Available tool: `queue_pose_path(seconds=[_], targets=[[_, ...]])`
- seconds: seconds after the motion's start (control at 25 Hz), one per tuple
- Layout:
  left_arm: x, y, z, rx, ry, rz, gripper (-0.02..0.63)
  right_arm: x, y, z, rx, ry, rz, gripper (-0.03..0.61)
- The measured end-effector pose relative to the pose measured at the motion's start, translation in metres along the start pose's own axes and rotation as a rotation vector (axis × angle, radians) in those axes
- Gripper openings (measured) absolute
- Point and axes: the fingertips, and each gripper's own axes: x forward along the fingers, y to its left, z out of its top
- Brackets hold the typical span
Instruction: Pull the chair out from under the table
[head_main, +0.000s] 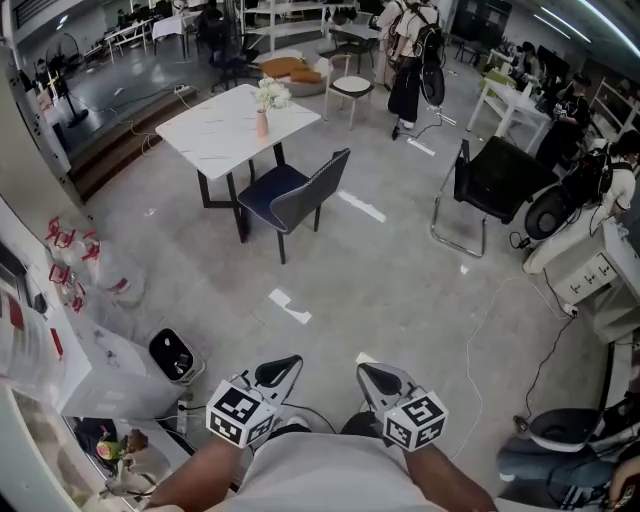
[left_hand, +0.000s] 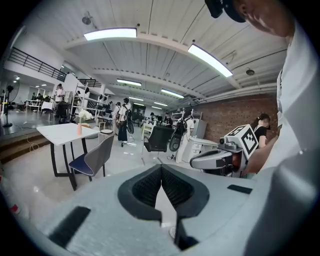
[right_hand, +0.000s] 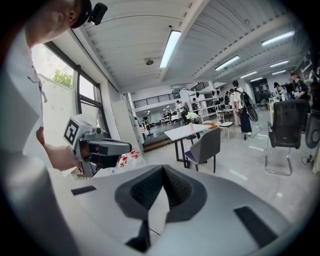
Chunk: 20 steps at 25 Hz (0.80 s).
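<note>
Grey chair (head_main: 295, 197) at 11 o'clock; left gripper (head_main: 283, 368), right gripper (head_main: 377, 378) pressed together, empty. Bumping the table (head_main: 225, 135) could topple the vase (head_main: 262, 123).

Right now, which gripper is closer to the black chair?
Right. The right gripper is on the same side as the black chair, though far across the floor from it. The left gripper is next to the right one, farther off.
</note>
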Motion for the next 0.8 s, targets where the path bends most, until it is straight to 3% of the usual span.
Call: queue_pose_path(seconds=[0.4, 0.6, 0.8], targets=[[0.029, 0.011, 0.001, -0.017, -0.004, -0.026, 0.009, 0.009, -0.028, 0.010, 0.002, 0.001, -0.026, 0.006], [0.067, 0.026, 0.017, -0.008, 0.013, -0.021, 0.008, 0.032, -0.071, 0.025, 0.019, 0.001, -0.013, 0.006], [0.119, 0.057, 0.053, 0.008, 0.006, 0.012, 0.009, 0.067, -0.124, 0.067, 0.005, -0.027, 0.025, 0.006]])
